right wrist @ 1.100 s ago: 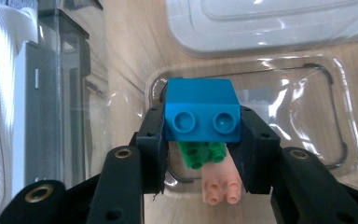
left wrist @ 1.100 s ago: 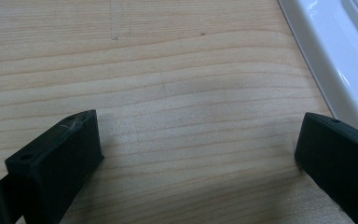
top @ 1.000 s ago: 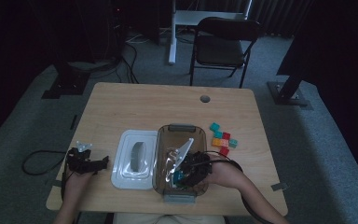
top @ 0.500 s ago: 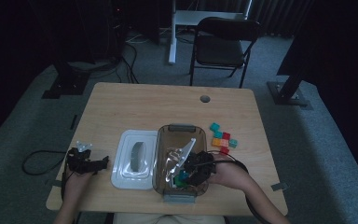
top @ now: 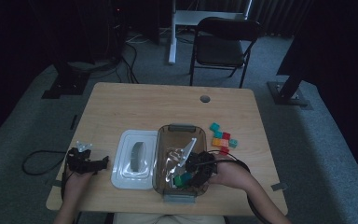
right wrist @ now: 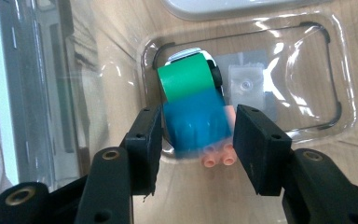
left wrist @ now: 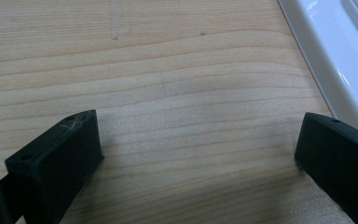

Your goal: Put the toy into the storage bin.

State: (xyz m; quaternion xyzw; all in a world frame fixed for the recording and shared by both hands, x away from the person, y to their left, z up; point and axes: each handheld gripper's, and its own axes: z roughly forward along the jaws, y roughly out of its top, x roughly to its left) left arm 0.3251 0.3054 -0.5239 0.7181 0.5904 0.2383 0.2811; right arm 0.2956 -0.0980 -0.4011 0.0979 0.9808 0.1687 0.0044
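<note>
My right gripper (right wrist: 197, 133) reaches down into a clear plastic box (top: 168, 135). Its jaws have just been opening and stand a little apart from a blurred blue block (right wrist: 193, 119) between them. A salmon piece (right wrist: 216, 160) pokes out below the blue block, and a green block (right wrist: 184, 79) lies just beyond it on the box floor. In the high view the right gripper (top: 193, 170) sits in the box's near half, beside the green block (top: 182, 181). My left gripper (left wrist: 196, 140) is open over bare wood with nothing between its jaws, and it rests at the table's left side (top: 86, 161).
A white lid (top: 137, 158) lies between the two hands, and its rim (left wrist: 326, 60) is just beside my left gripper. Crumpled clear plastic (top: 179, 154) lies in the box. Several coloured blocks (top: 221, 137) sit on the table right of the box. A chair (top: 221, 46) stands beyond the table.
</note>
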